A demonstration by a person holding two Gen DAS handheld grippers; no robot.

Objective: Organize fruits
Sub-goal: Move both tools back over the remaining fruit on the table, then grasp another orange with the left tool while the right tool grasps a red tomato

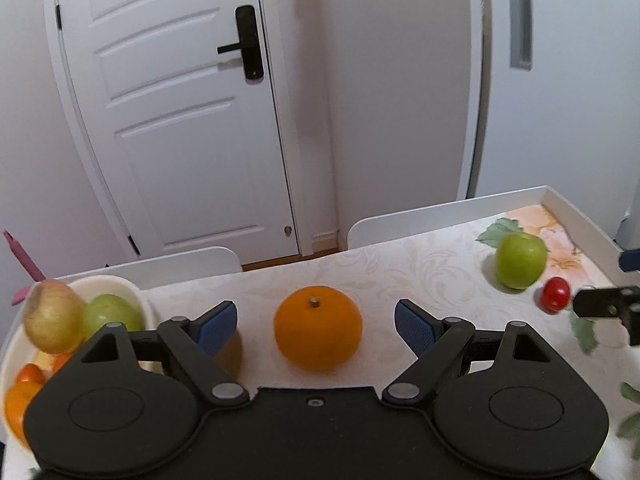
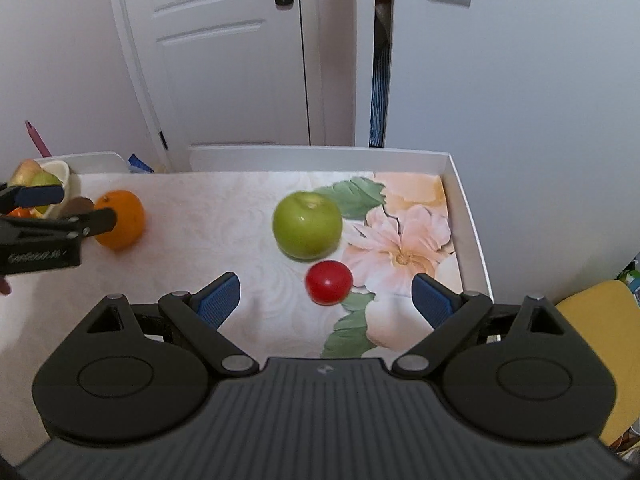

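An orange [image 1: 318, 328] sits on the table between the open fingers of my left gripper [image 1: 316, 326]; it also shows in the right wrist view [image 2: 124, 218]. A green apple [image 2: 307, 225] and a small red tomato [image 2: 329, 282] lie at the table's right; they also show in the left wrist view, the apple [image 1: 521, 260] and the tomato [image 1: 555, 294]. My right gripper [image 2: 326, 300] is open, with the tomato between its fingers. A white bowl [image 1: 120, 284] at the left holds several fruits, among them a green apple [image 1: 110, 312].
The table has a raised white rim [image 2: 468, 208] at the right and back. A brown kiwi [image 2: 78, 205] lies beside the bowl [image 2: 60, 170]. White chair backs [image 1: 420, 220] stand behind the table. A yellow seat [image 2: 600, 320] is at the right.
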